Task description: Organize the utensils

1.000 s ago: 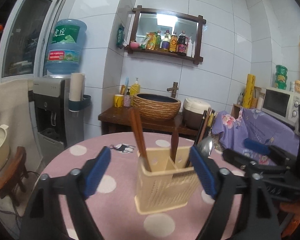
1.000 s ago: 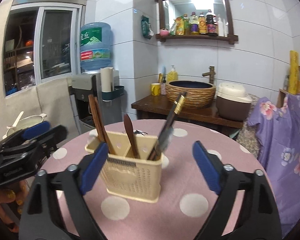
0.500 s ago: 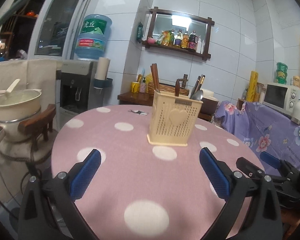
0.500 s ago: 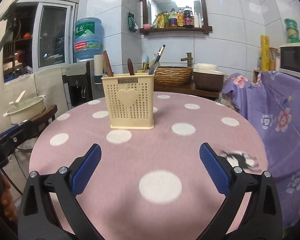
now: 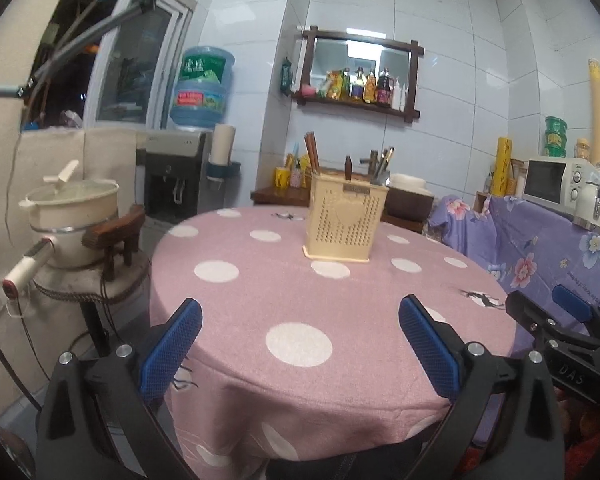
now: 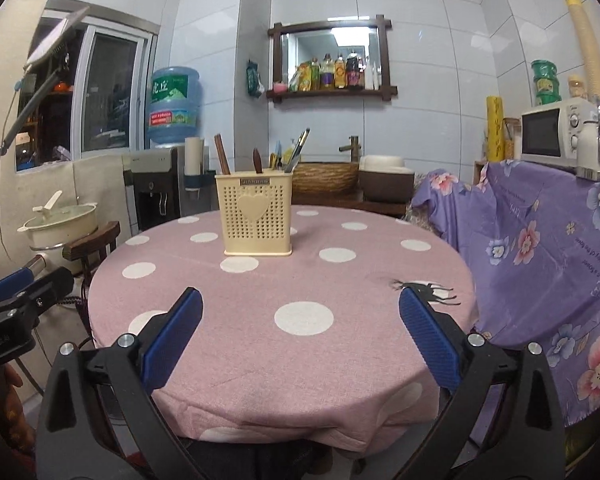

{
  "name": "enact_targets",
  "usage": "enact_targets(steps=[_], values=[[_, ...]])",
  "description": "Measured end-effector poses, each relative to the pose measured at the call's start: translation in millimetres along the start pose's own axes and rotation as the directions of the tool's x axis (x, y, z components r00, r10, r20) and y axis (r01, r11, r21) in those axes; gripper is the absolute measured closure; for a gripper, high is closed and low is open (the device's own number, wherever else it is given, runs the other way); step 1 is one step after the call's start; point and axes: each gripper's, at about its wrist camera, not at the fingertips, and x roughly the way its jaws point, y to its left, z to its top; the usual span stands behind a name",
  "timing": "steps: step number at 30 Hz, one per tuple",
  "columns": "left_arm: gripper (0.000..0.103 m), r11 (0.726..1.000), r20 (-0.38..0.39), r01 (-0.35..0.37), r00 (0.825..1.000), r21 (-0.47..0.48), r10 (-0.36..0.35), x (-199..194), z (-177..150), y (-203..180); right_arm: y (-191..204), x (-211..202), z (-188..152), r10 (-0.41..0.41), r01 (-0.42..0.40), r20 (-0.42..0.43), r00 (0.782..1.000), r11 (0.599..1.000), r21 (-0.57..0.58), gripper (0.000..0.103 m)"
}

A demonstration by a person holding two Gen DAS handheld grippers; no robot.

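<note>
Now both hand-held grippers (image 5: 298, 338) (image 6: 300, 330) gape empty at table (image 6: 340, 360) edge, utensil holder (image 6: 254, 214) well apart.

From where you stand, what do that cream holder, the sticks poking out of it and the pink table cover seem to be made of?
The holder looks like moulded plastic, matt cream: even rows of small holes and a raised heart. The chopsticks look like dark wood, brown and dull, though lacquer or plastic cannot be ruled out. The tablecloth seems woven fabric, matt pink with white dots: it drapes softly over the table edge.
</note>
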Motion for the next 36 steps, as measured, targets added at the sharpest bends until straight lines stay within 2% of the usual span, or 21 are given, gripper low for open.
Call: enact_targets(steps=[2, 6, 36], values=[[0.005, 1.0, 0.048, -0.009, 0.999, 0.007, 0.009, -8.0, 3.5, -0.1, -1.0, -6.8, 4.6, 0.007, -0.008, 0.025, 1.0, 1.0, 0.007, 0.006], [0.005, 1.0, 0.079, 0.0, 0.997, 0.017, -0.001, -13.0, 4.8, -3.0, 1.7, -13.0, 10.2, 0.011, -0.011, 0.05, 0.999, 1.0, -0.002, 0.006], [0.005, 1.0, 0.068, 0.003, 0.998, 0.018, -0.005, -12.2, -0.3, -0.7, 3.3, -8.8, 8.4, 0.022, -0.022, 0.028, 0.999, 1.0, -0.002, 0.006]])
